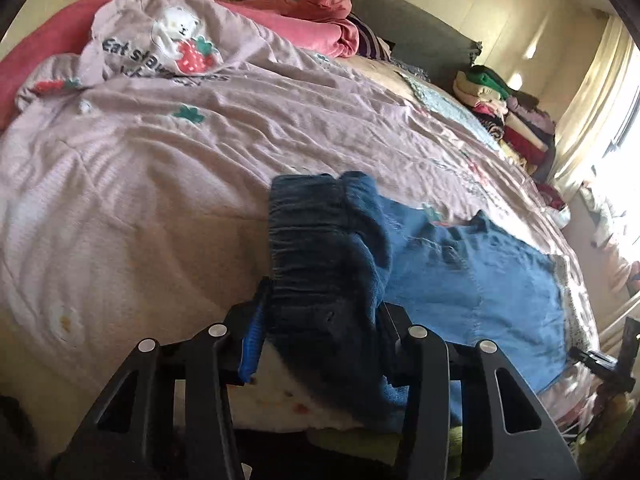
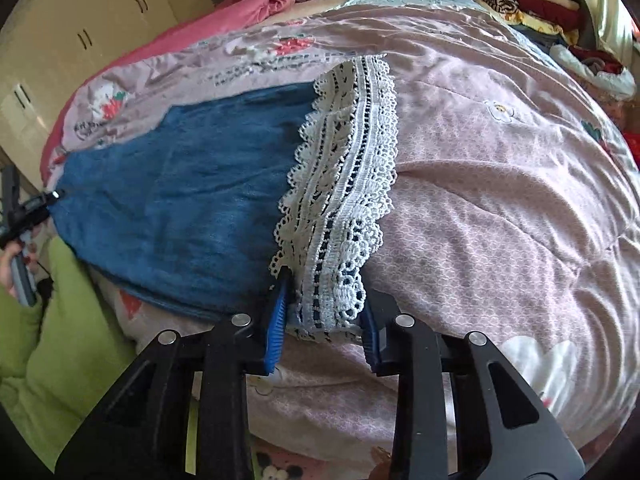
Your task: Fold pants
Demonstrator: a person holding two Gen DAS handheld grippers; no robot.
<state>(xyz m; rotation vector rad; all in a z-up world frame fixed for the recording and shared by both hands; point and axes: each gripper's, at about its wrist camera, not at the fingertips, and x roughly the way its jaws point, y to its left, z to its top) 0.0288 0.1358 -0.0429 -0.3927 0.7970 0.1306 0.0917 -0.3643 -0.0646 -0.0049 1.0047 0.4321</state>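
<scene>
Pants [image 2: 180, 200] of blue denim lie on a pink quilt [image 1: 140, 200]; left gripper [image 1: 320, 344] clamps the waistband, right gripper [image 2: 324, 316] pinches the lace hem [image 2: 344, 184]. Folded clothes [image 1: 508, 120] stack at two o'clock by curtains [image 1: 592, 104].

Daylight glares through the window [image 1: 616, 128]; fisheye edges curve, with slight blur.

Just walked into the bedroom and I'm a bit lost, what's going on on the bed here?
A person is folding a pair of blue pants on the pink quilt, with a handheld gripper in each hand. The left gripper has the gathered waistband end between its fingers, lifted off the bed. The right gripper is at the white lace hem at the other end. The jaws look partly open around the fabric, so grip is unclear.
</scene>
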